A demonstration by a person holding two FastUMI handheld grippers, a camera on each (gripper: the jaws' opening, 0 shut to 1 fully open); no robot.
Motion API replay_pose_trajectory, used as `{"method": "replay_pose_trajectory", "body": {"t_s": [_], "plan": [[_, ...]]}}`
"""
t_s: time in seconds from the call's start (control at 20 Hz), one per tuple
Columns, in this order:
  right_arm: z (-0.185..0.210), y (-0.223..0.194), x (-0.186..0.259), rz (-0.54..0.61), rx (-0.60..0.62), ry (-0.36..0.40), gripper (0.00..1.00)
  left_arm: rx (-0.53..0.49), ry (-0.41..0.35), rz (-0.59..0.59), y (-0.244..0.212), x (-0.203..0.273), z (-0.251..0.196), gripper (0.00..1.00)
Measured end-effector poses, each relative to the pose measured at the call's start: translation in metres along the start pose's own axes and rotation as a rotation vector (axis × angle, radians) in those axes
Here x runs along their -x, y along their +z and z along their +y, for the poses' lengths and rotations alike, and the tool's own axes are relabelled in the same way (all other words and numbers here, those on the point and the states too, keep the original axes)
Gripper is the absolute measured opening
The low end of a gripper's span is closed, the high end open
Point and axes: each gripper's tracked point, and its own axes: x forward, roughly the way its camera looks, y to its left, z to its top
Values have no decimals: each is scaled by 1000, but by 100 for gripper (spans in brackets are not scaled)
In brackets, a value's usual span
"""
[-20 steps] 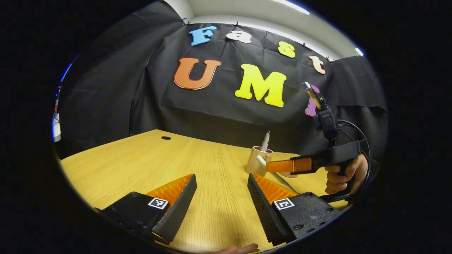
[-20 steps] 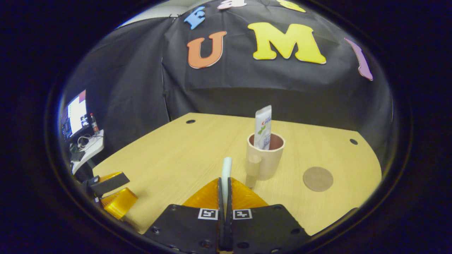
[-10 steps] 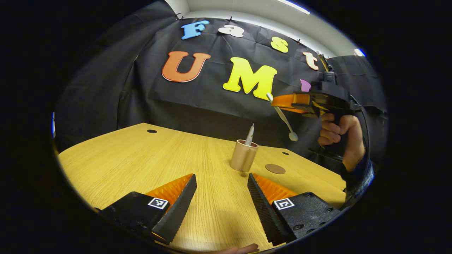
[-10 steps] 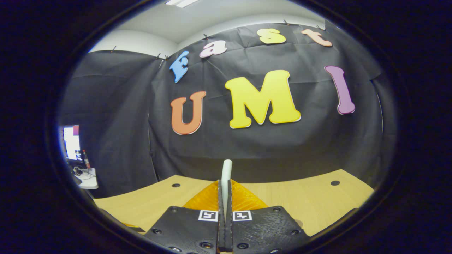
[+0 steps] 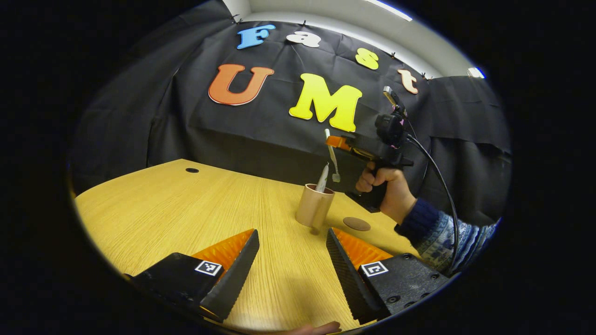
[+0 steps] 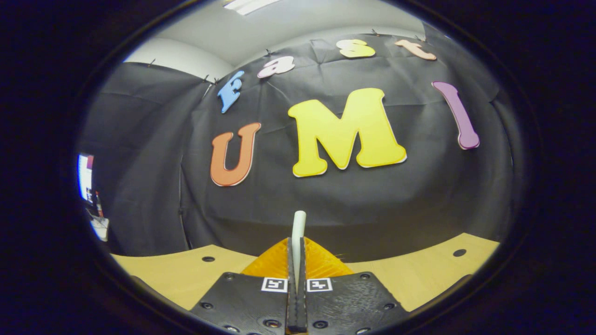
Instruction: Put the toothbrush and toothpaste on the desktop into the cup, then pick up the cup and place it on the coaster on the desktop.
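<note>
A: Status on the right gripper (image 5: 333,141)?

B: Clamped on the toothbrush (image 5: 332,156). In the right gripper view the fingers (image 6: 296,260) are pressed together with the handle end (image 6: 298,228) sticking up between them. In the left gripper view the brush hangs near vertical from that gripper, head down, just above and slightly right of the cup (image 5: 314,204). Not in the cup yet.

A: Toothpaste?

B: Toothpaste (image 5: 322,177) is in the cup, leaning, top poking out above the rim, just left of the brush head.

A: Left gripper (image 5: 292,260)?

B: Jaws spread wide, nothing between them, low over the desktop (image 5: 177,209). Cup stands ahead of it, a bit right of the gap.

A: Coaster?

B: Coaster (image 5: 356,224) is flat on the desktop, just right of the cup, not touching it, nothing on it. It's below the hand (image 5: 386,186) holding the right gripper, ahead of the left gripper's right finger (image 5: 354,265).
</note>
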Motion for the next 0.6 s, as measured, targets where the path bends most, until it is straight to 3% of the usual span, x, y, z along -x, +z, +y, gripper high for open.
{"method": "replay_pose_trajectory", "body": {"t_s": [0.6], "plan": [[-2,-28,-3,59,-45,29,7,-6,0,2,-2,-8,0,93]]}}
